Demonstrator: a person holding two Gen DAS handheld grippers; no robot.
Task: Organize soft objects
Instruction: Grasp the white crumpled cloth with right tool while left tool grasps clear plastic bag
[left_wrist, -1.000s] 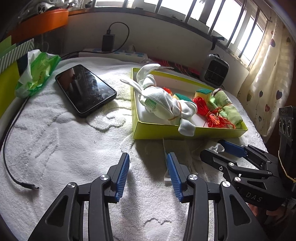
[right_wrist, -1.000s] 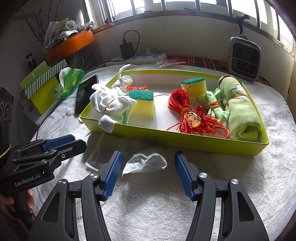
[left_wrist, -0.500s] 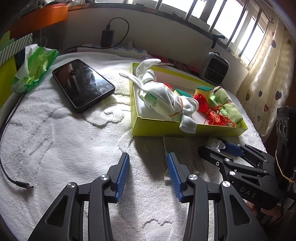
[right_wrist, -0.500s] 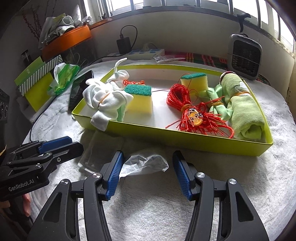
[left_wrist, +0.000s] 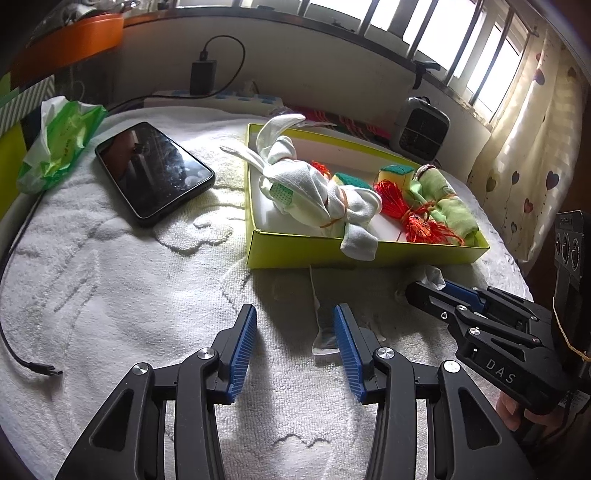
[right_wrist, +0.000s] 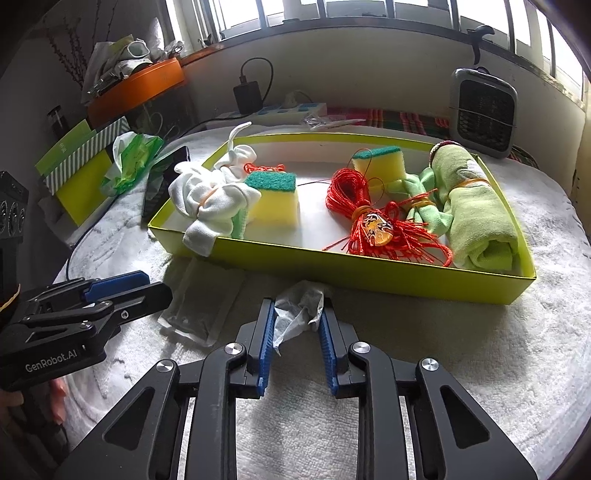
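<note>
We see a crumpled wipe (right_wrist: 301, 308) lying on the white towel (right_wrist: 461, 350) that covers the tabletop, just in front of the tray (right_wrist: 369, 282). The right gripper (right_wrist: 297, 334) has just been closing, and its blue fingers (right_wrist: 266, 338) now press the wipe from both sides; the lower part of the wipe is hidden between them. In the left wrist view only a small tuft of the wipe (left_wrist: 434, 275) shows above the right gripper (left_wrist: 428, 293), whose fingertips cannot be told apart there. The left gripper (left_wrist: 295, 347) hangs over the towel with its fingers (left_wrist: 242, 345) parted and nothing between them. A clear wrapper (right_wrist: 199, 302) lies flat beside the wipe, hard to make out against the towel; in the left wrist view its edge is partly hidden behind the left gripper's finger. Inside the tray we count two sponges (right_wrist: 273, 201), one white cloth bundle (right_wrist: 210, 201) whose end hangs over the front wall, one red cord tassel (right_wrist: 373, 221) and two green cloth rolls (right_wrist: 476, 206), the smaller half hidden behind the tassel. Left of the tray lie one phone (left_wrist: 153, 173) and one green tissue pack (left_wrist: 61, 147); a cable (left_wrist: 22, 347) runs off the left edge of the frame. One small heater (right_wrist: 482, 110) stands behind the tray.
</note>
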